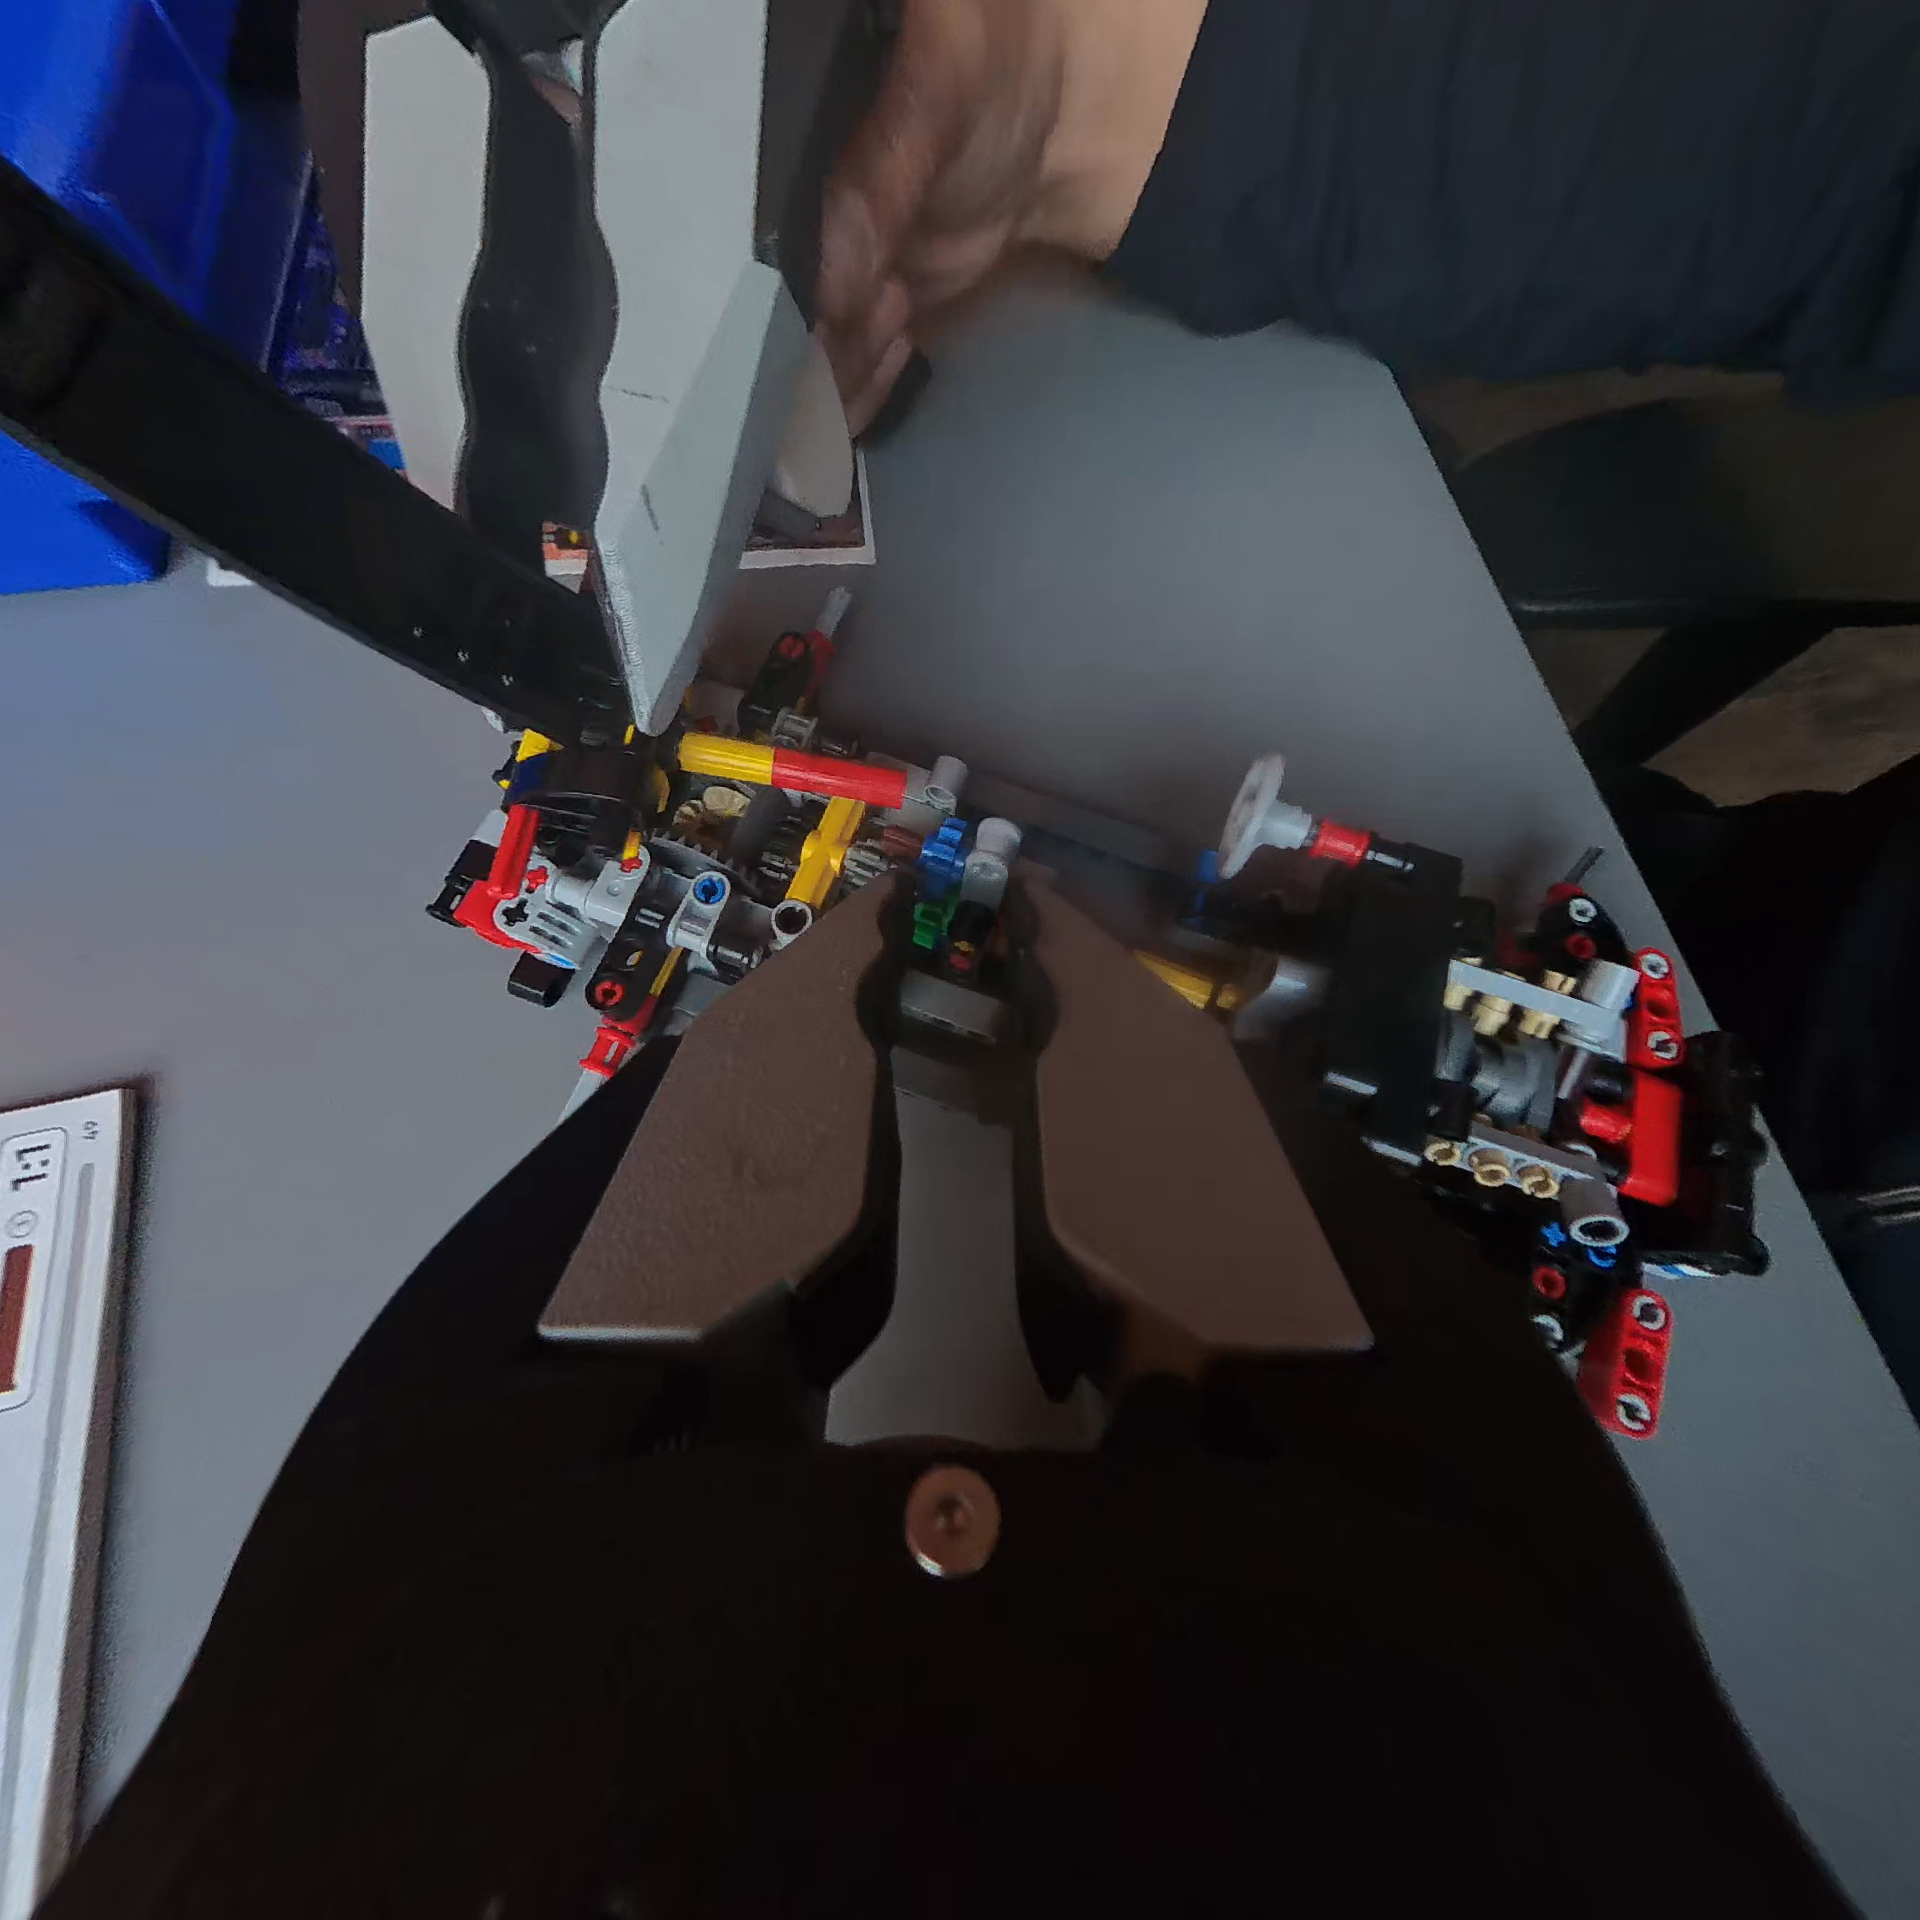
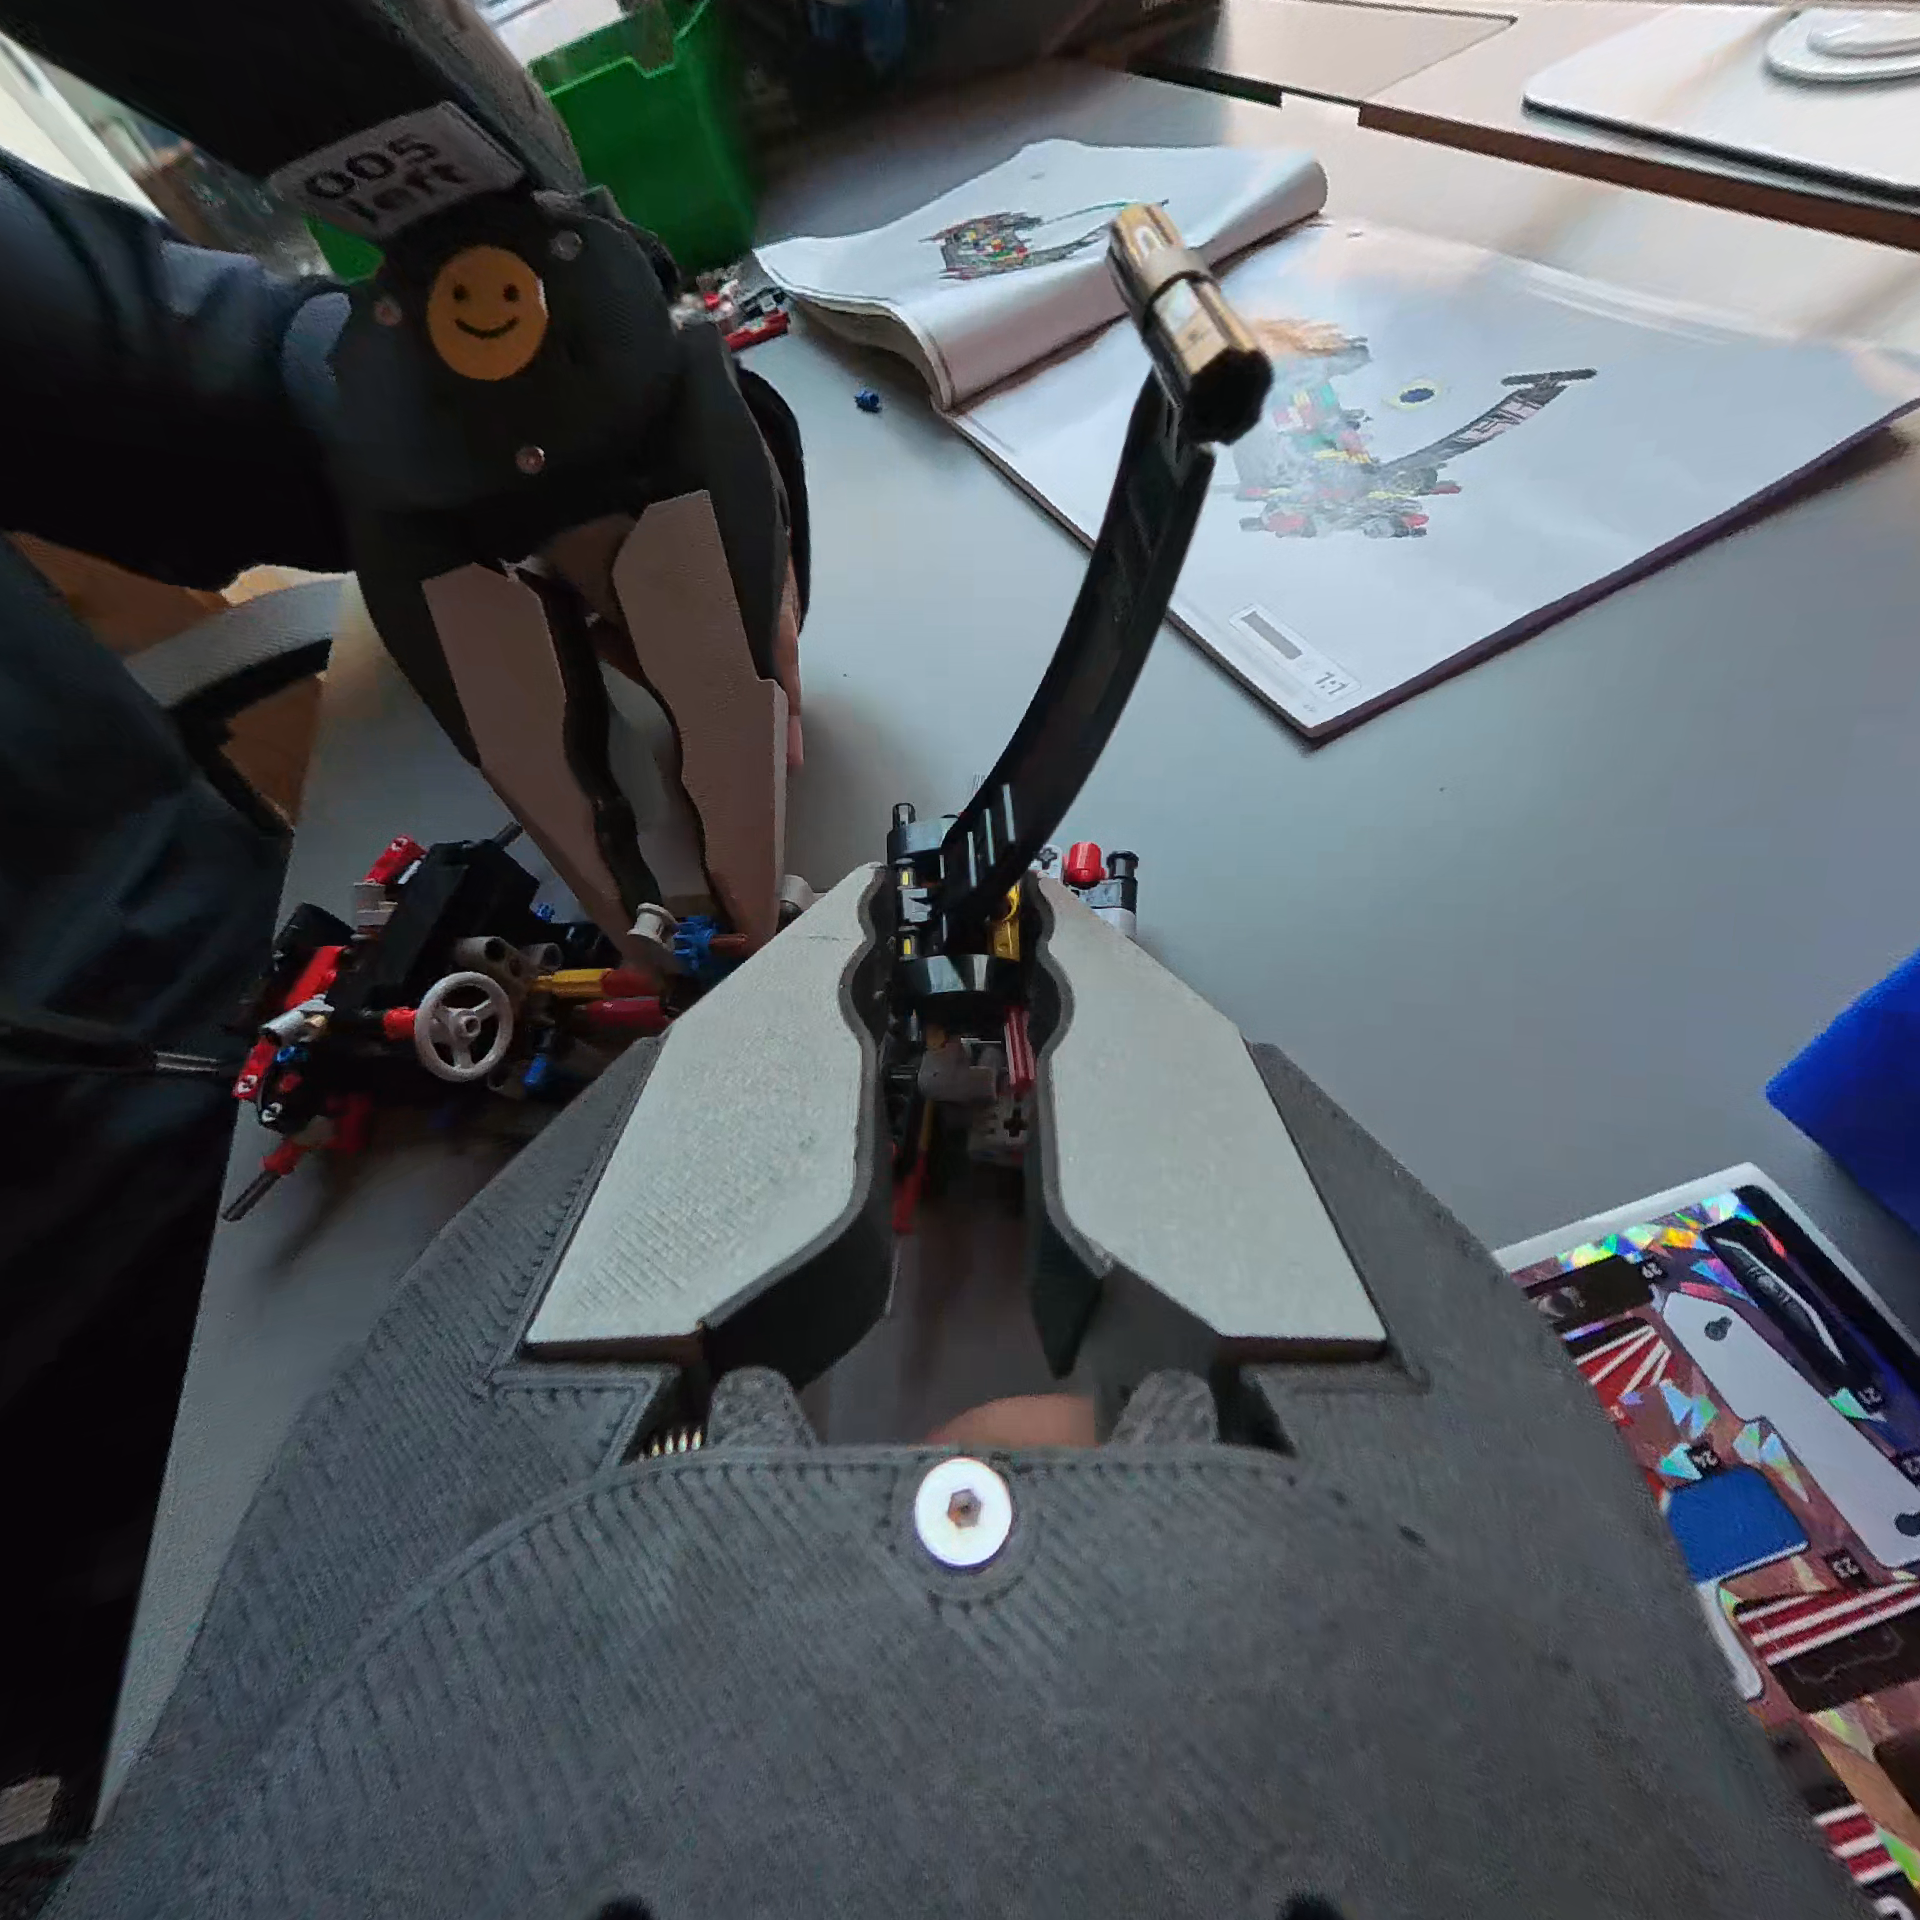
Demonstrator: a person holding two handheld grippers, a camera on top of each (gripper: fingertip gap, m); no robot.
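A long toy-brick model (image 1: pixel 790 883) of black, red, yellow and grey parts, with gears, a grey steering wheel (image 2: pixel 462 1027) and a long curved black arm (image 2: pixel 1081 665) rising from one end, lies on the grey counter (image 1: pixel 260 831) near an open instruction booklet (image 2: pixel 1455 499). The left hand-held gripper (image 1: pixel 961 914) slants down over the model's middle, its brown fingers (image 1: pixel 790 1091) closed on the parts by the blue and green gears. The right hand-held gripper (image 2: pixel 961 935) reaches in low along the counter, its grey fingers (image 2: pixel 748 1122) clamped on the end block at the foot of the black arm.
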